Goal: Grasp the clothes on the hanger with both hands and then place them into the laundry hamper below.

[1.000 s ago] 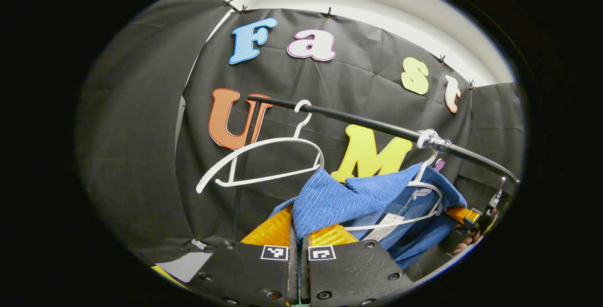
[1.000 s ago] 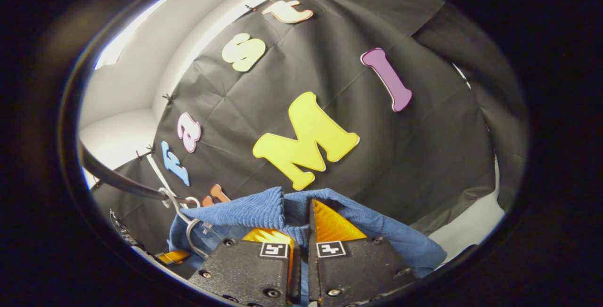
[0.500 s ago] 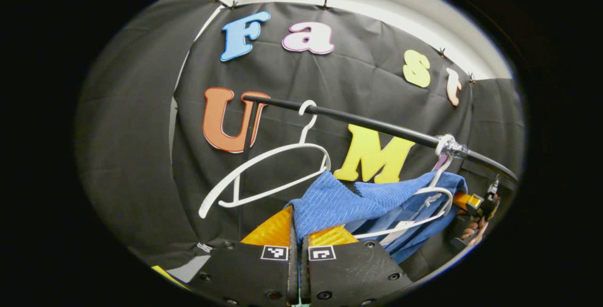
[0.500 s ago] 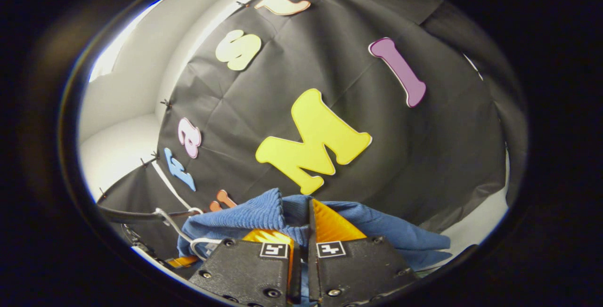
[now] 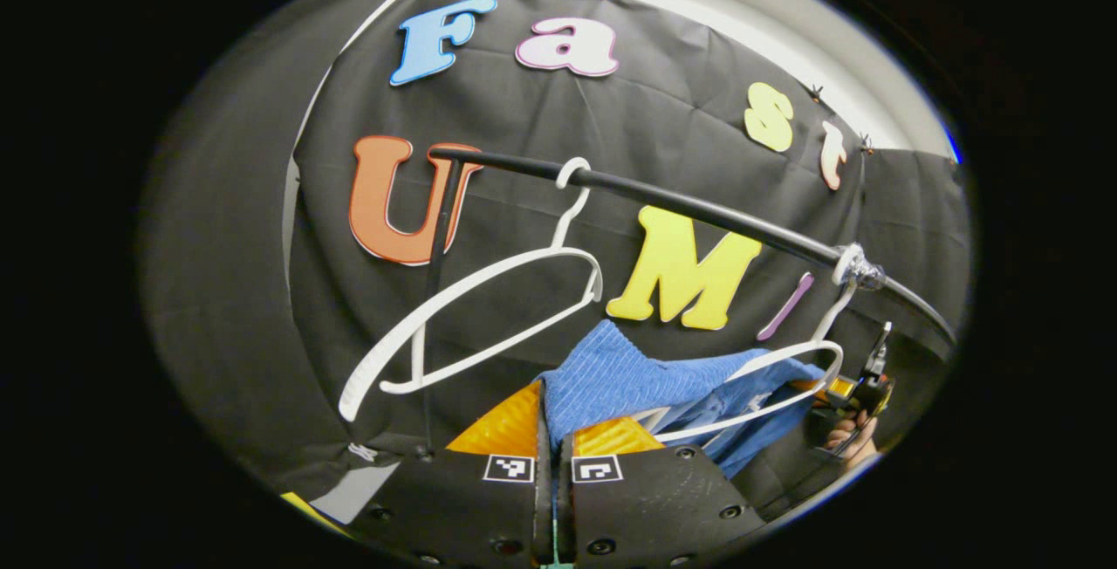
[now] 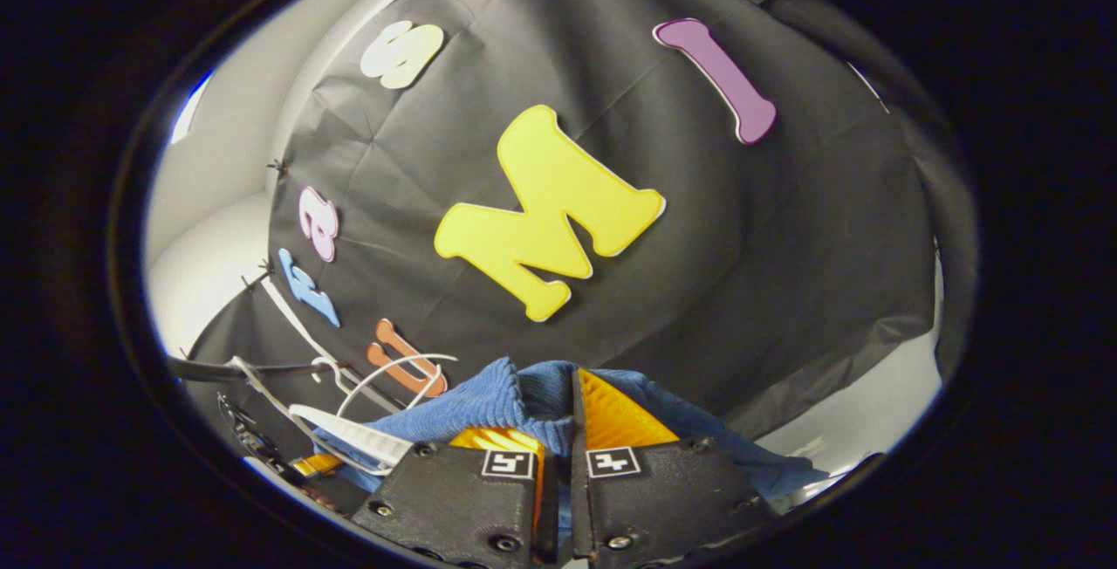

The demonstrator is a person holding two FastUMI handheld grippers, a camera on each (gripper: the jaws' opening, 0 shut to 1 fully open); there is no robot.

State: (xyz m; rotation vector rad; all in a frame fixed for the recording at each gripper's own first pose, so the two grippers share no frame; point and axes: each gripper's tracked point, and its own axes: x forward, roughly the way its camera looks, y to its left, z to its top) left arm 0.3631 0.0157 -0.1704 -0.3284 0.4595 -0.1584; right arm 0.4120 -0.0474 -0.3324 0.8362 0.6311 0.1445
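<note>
Blue corduroy is bunched between the left tongs point(image 5: 550, 429), whose two fingers are closed on a fold of the garment point(image 5: 624, 377) with barely a gap between them. The cloth stretches away to the right, and its far end runs under the lower bar of a white hanger point(image 5: 768, 381) (the cloth looks mostly slipped off its shoulders). Beside that hanger, the other tongs and the hand point(image 5: 851, 440) holding them show at the edge. In the right gripper view, the right tongs point(image 6: 558, 434) are likewise pinched tight on a ridge of the same blue cloth, which spills to both sides. Farther back, an empty white hanger point(image 5: 476, 311) hangs tilted from the black rail point(image 5: 689, 205), in front of the black cloth wall point(image 5: 646, 106).
</note>
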